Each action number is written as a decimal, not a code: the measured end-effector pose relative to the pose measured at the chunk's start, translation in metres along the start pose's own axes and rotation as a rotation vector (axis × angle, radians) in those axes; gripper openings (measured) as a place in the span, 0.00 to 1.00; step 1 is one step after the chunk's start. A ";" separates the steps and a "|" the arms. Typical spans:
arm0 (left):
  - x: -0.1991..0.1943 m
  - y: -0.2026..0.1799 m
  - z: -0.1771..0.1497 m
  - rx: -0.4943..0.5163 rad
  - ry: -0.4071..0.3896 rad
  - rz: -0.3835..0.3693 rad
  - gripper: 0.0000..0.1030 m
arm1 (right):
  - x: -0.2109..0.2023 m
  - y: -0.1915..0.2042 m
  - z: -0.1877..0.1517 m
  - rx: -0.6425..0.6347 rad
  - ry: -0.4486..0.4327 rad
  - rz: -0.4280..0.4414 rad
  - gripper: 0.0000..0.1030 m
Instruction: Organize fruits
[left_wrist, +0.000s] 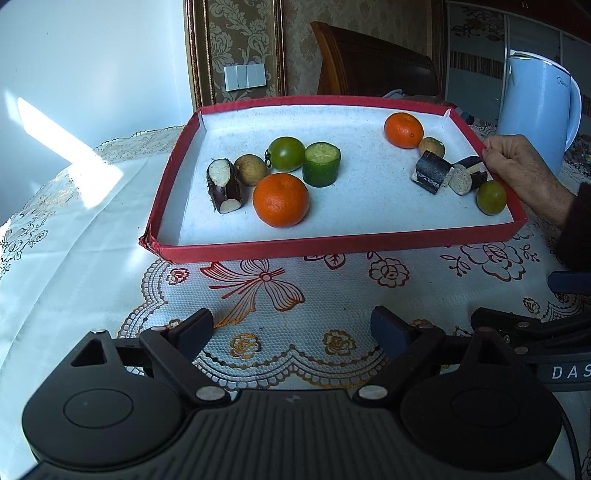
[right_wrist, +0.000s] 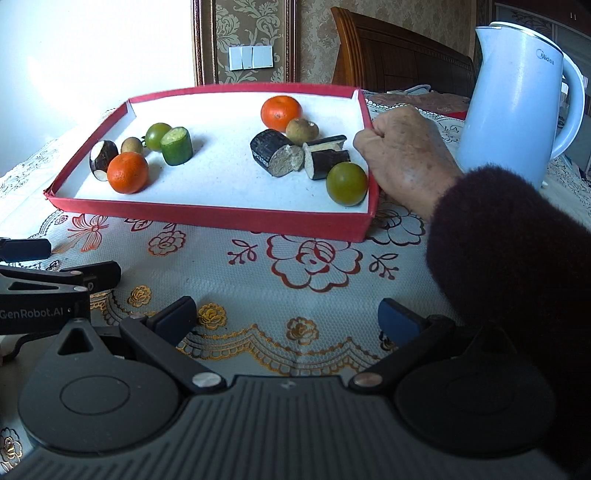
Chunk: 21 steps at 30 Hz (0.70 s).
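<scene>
A red tray (left_wrist: 258, 250) (right_wrist: 207, 218) with a white floor holds two fruit groups. On its left lie an orange (left_wrist: 280, 199) (right_wrist: 128, 172), a green tomato (left_wrist: 286, 154), a cucumber piece (left_wrist: 321, 164) (right_wrist: 177, 145), a brown round fruit (left_wrist: 251, 169) and a dark cane piece (left_wrist: 225, 185). On its right lie an orange (left_wrist: 403, 130) (right_wrist: 281, 113), dark cane pieces (left_wrist: 432, 171) (right_wrist: 275, 152) and a green tomato (left_wrist: 491, 197) (right_wrist: 346, 183). My left gripper (left_wrist: 291, 332) and right gripper (right_wrist: 288, 317) are open and empty over the cloth, short of the tray.
A bare hand (left_wrist: 517, 166) (right_wrist: 402, 151) in a dark sleeve grips the tray's right rim. A pale blue kettle (left_wrist: 535, 107) (right_wrist: 517, 103) stands at the back right. A flowered lace cloth (right_wrist: 314, 266) covers the table. A wooden chair (right_wrist: 399, 55) stands behind.
</scene>
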<state>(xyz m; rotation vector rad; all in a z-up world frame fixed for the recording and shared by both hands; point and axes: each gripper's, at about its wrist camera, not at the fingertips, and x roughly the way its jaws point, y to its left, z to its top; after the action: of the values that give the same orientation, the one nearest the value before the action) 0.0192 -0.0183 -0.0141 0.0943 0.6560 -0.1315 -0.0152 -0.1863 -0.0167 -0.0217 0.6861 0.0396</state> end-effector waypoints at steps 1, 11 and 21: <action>0.000 0.000 0.000 0.000 0.000 0.000 0.90 | 0.000 0.000 0.000 0.000 0.000 0.000 1.00; 0.000 0.000 0.000 -0.003 0.002 0.000 0.91 | 0.000 0.000 0.000 0.000 0.000 0.000 1.00; 0.001 0.001 0.001 -0.005 0.003 0.000 0.92 | 0.000 0.001 0.000 0.000 0.000 -0.001 1.00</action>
<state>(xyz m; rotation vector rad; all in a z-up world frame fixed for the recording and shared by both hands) 0.0205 -0.0177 -0.0139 0.0898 0.6590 -0.1300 -0.0153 -0.1848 -0.0164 -0.0221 0.6861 0.0391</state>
